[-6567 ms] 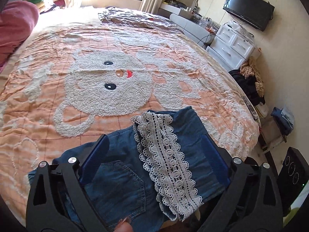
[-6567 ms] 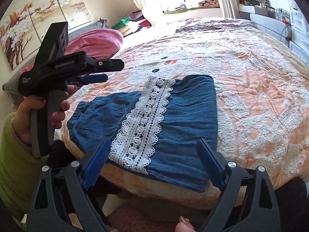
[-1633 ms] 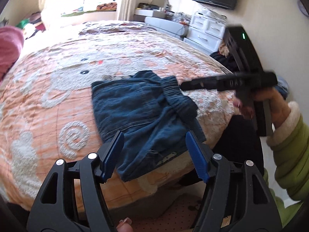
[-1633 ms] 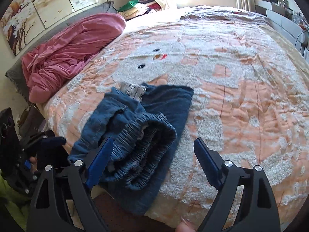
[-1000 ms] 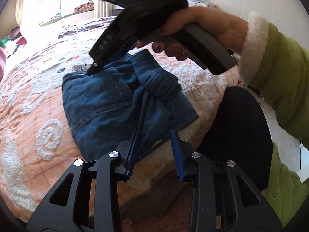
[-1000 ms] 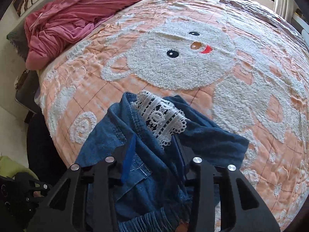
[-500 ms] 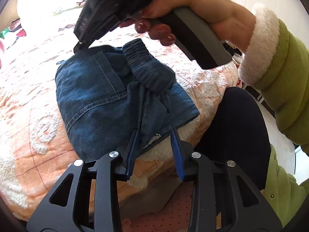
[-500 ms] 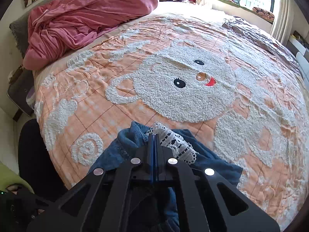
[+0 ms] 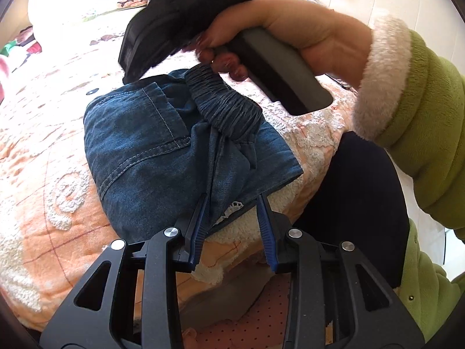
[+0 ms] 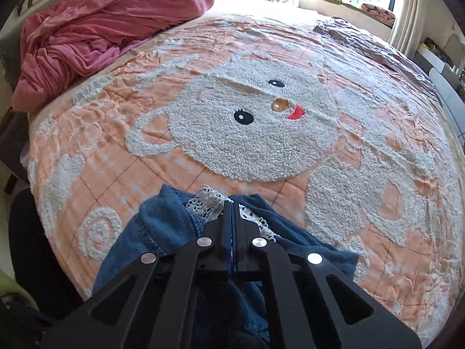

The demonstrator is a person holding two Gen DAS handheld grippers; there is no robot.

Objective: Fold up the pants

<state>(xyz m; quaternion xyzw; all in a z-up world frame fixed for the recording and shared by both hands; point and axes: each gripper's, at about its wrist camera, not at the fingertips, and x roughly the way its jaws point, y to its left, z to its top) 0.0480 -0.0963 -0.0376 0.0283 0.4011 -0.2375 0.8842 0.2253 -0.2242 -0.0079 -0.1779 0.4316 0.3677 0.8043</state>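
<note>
Denim pants (image 9: 151, 157) lie bunched at the near edge of the bed (image 10: 290, 157). Left hand-held gripper (image 9: 232, 200) is clamped on the near hem, pointing down and forward. Right hand-held gripper (image 10: 231, 203) is clenched on the far lace-trimmed edge, steeply pitched, hand (image 9: 290, 32) above the waistband.

- Our left gripper (image 9: 232, 212) has a black frame with triangular cut-outs, round silver screws at the joints, and blue pads lining its two fingers.
- Our right gripper (image 10: 231, 203) is built alike: black arms, four silver screws, thin blue pads.
- Our right hand (image 9: 279, 32) has dark red nail polish.
- Our sleeve (image 9: 430, 116) is green fleece with a white fluffy cuff.
</note>
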